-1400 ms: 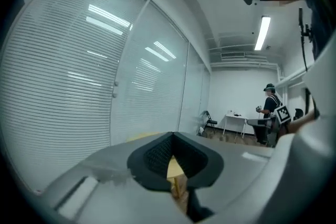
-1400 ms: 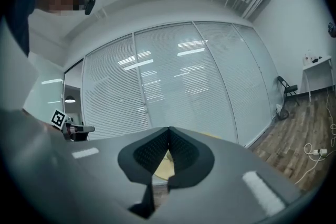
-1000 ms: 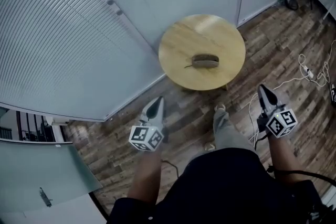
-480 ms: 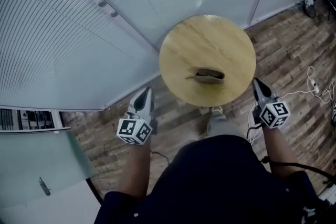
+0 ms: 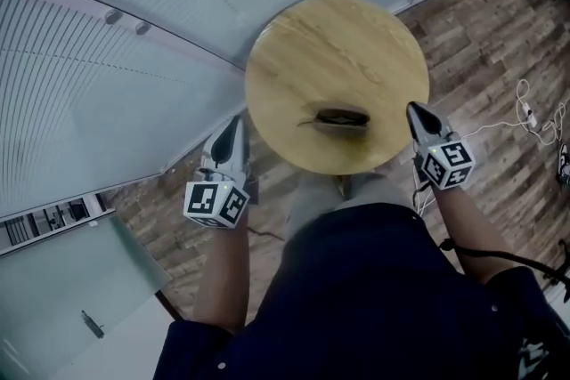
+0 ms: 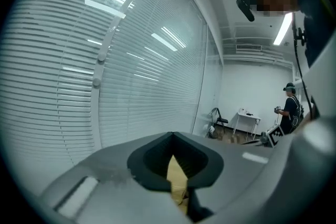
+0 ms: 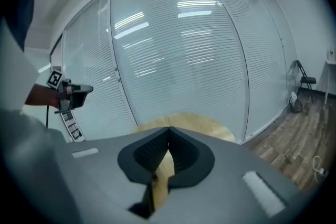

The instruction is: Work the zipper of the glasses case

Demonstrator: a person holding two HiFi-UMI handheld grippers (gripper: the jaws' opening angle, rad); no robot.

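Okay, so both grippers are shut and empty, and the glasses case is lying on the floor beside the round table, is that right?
Not quite. The glasses case lies on the round table, near its closer edge, not on the floor; the head view shows this. The rest holds: the left gripper and the right gripper are both shut and empty.

Smooth pale wood table, plank floor

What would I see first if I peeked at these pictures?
Probably the round wooden table in the middle of the head view, with a small dark glasses case lying near its nearer edge. On either side, the left gripper and right gripper are shut and empty, not touching the case.
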